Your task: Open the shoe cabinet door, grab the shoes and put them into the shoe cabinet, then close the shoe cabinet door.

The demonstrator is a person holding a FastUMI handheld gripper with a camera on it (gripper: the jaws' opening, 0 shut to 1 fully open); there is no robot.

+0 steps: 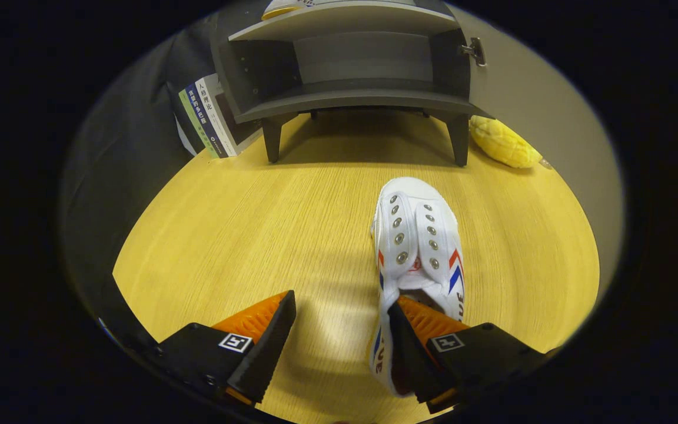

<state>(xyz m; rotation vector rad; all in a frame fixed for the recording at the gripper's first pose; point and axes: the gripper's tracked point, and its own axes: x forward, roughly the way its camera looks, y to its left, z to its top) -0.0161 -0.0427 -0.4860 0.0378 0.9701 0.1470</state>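
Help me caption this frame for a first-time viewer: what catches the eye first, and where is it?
The white shoe on the wooden table stands out first; the open hand-held gripper has one finger dipped into the shoe's heel opening and the other over bare wood. Beyond it stands the grey shoe cabinet, door already open, with books leaning at one side and a yellow plush toy at the other.

1. The one camera rides on the tongs (342,321) and looks forward along the two spread fingers.
2. It sits low and close over the yellow wood-grain counter (245,235), tilted down.
3. It faces the open dark grey shoe cabinet (348,65), which stands well beyond the fingers.
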